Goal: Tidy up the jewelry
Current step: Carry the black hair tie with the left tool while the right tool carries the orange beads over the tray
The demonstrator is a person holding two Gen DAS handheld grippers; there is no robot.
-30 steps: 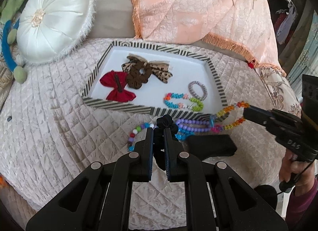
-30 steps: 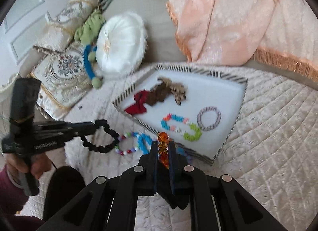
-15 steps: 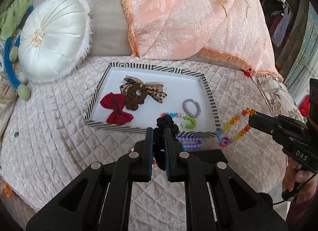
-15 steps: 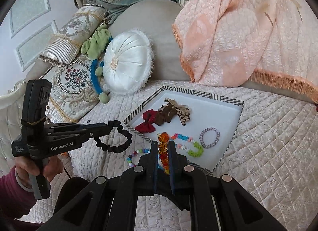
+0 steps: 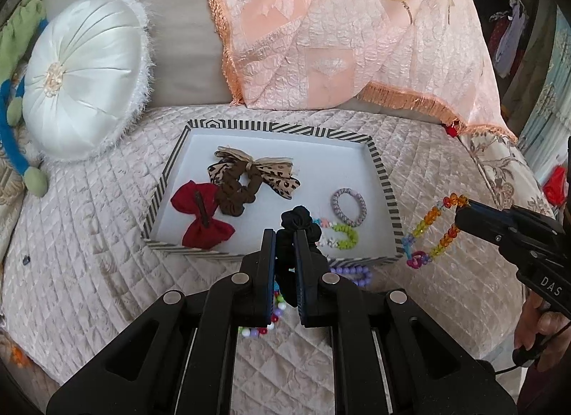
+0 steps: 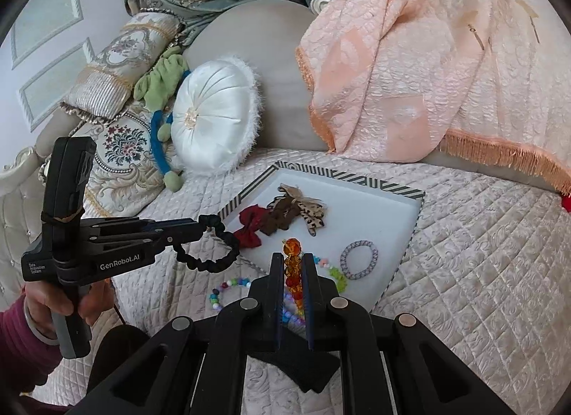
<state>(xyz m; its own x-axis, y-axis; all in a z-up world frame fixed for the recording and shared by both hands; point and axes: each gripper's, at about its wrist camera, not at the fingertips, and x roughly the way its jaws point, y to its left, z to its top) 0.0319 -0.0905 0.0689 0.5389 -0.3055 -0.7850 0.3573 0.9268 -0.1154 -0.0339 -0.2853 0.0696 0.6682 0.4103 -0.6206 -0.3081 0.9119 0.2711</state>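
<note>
My left gripper (image 5: 284, 236) is shut on a black scrunchie (image 5: 298, 220) that hangs as a loop (image 6: 210, 251) in the air near the striped tray (image 5: 271, 126). My right gripper (image 6: 293, 258) is shut on an orange and rainbow bead bracelet (image 6: 293, 265), which dangles (image 5: 433, 233) just off the tray's right corner. Inside the tray lie a red bow (image 5: 200, 213), a brown leopard-print scrunchie (image 5: 246, 179), a lilac bracelet (image 5: 349, 206) and a green and multicoloured bead bracelet (image 5: 340, 234). A purple bead bracelet (image 5: 351, 272) and a multicoloured bead bracelet (image 6: 228, 288) lie on the quilt in front of the tray.
The tray (image 6: 342, 175) sits on a quilted cream sofa seat (image 5: 82, 236). A round white cushion (image 5: 84, 83) and a green and blue plush toy (image 5: 18, 69) stand at the back left. A peach fringed throw (image 5: 339, 33) hangs over the backrest. A hand (image 6: 60, 304) grips the left handle.
Both grippers have lifted away from the quilt, each carrying its item. The rainbow bracelet now hangs free in the air, and the tray looks farther off.
</note>
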